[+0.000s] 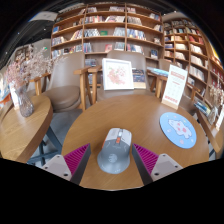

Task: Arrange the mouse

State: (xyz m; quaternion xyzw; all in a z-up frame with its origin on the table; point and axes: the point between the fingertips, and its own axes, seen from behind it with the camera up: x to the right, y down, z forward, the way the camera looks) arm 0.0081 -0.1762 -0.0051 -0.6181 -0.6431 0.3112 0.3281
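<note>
Poster (118, 73), upper centre of the frame: print present, too small to read.
Standing sign (175, 85), right of centre: lettering unreadable.
Round blue mat (178, 128), lower right: pink design, no legible words.

Tall bookshelves (110, 30) line the wall behind wooden chairs (66, 88)

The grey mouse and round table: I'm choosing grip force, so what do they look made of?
The grey computer mouse, standing between the open gripper fingers, looks like smooth moulded plastic with a soft sheen. The round brown table seems varnished wood, by its warm tone and faint grain.
</note>
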